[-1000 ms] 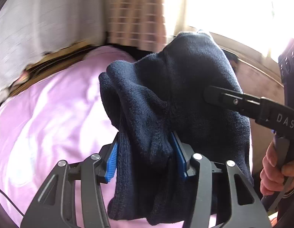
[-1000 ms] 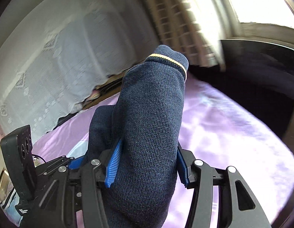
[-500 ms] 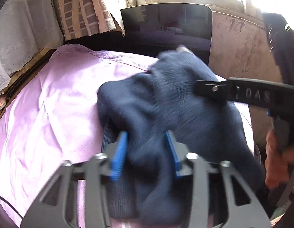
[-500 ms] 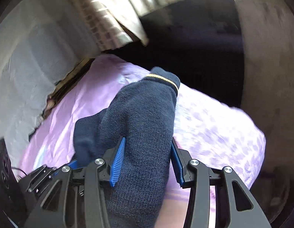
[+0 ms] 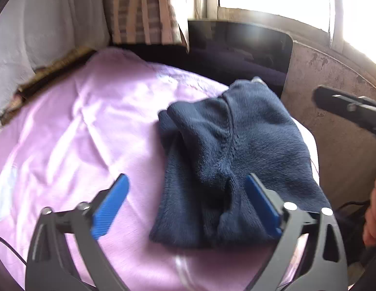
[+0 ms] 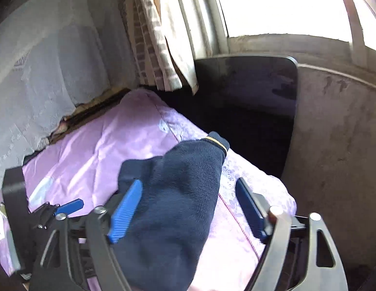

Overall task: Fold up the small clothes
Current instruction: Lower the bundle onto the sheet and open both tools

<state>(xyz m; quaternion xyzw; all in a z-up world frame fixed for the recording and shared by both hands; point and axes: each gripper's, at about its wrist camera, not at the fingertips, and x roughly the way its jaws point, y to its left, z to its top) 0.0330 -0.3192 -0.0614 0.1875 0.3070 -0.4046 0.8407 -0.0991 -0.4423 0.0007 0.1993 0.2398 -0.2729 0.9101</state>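
A small navy knitted sweater point(image 5: 226, 160) lies bunched on the lilac bedsheet point(image 5: 78, 133), close to the sheet's right-hand edge as the left wrist camera sees it. The left gripper point(image 5: 185, 206) hangs low over its near end with the jaws spread wide; they have just been opening. The right blue pad point(image 5: 260, 206) sits right against the knit, the left one stands clear over bare sheet, so nothing is pinched. A seam runs up the middle of the garment away from the gripper.

From the right wrist camera, the right gripper point(image 6: 188, 208) is likewise wide apart, its jaws having just been opening too. One navy sleeve point(image 6: 178, 206), its cuff point(image 6: 218, 141) trimmed with a thin yellow stripe, lies between the pads, leaning against the left pad point(image 6: 126, 212) and clear of the right. The sleeve looks slack, resting on the sheet with its cuff pointing toward the far edge.

The tip of the right gripper shows at the right edge of the left view, with part of a hand point(image 5: 373, 213) below it. Beyond the bed stand a dark panel point(image 6: 248, 97), a striped curtain point(image 6: 158, 36) and a bright window point(image 6: 285, 4)
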